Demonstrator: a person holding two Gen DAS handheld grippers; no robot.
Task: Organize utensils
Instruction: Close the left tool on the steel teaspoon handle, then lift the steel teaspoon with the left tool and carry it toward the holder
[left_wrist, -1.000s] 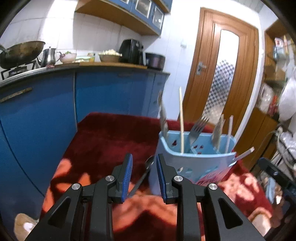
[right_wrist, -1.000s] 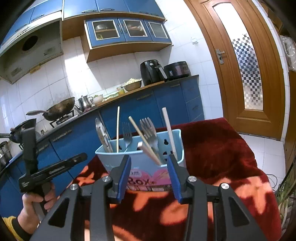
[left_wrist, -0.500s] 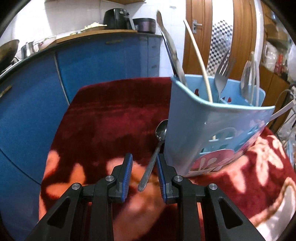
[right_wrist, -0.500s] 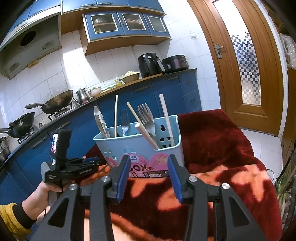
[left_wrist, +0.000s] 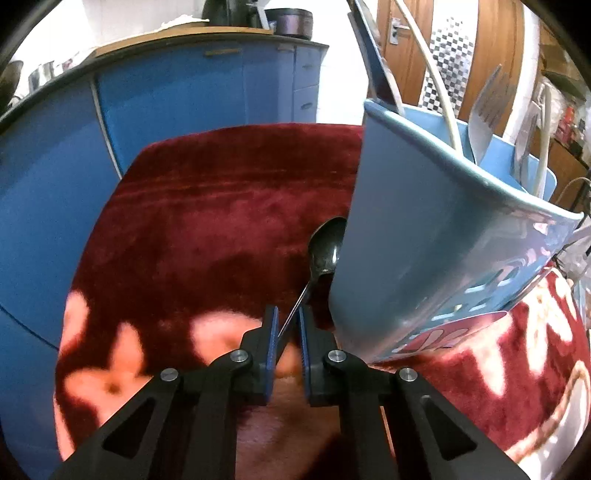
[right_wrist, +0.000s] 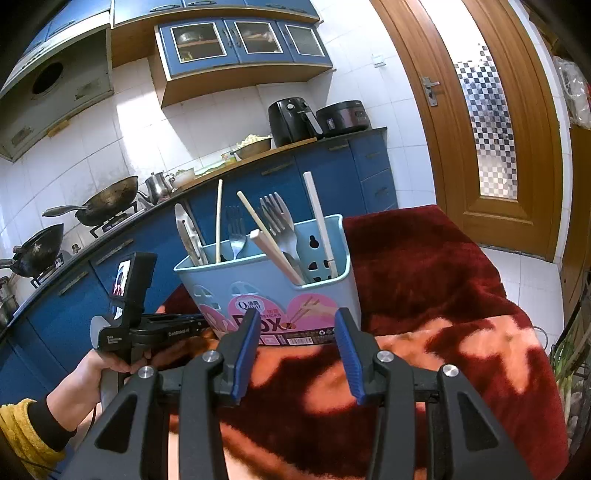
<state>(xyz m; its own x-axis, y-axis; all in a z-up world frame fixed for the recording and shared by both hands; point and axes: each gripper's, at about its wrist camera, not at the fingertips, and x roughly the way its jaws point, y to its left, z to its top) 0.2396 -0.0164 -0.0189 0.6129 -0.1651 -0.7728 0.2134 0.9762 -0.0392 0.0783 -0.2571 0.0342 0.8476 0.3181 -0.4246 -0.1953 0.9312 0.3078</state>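
Observation:
A metal spoon (left_wrist: 325, 247) lies on the red blanket (left_wrist: 207, 229), its bowl against the left wall of a light blue utensil holder (left_wrist: 436, 251). My left gripper (left_wrist: 286, 314) is low over the blanket with the spoon's handle between its narrowly parted blue pads; I cannot tell whether they pinch it. The holder (right_wrist: 273, 295) holds forks, chopsticks and a knife. My right gripper (right_wrist: 295, 321) is open and empty, just in front of the holder's labelled face. The left gripper's body (right_wrist: 147, 328) shows in the right wrist view, left of the holder.
Blue kitchen cabinets (left_wrist: 177, 96) run behind the blanket. Woks, a kettle, an air fryer and a rice cooker (right_wrist: 343, 116) stand on the counter. A wooden door (right_wrist: 491, 122) is at the right.
My left gripper has dropped and moved forward to the spoon; its handle is now between the pads, which have narrowed. The right gripper has barely moved.

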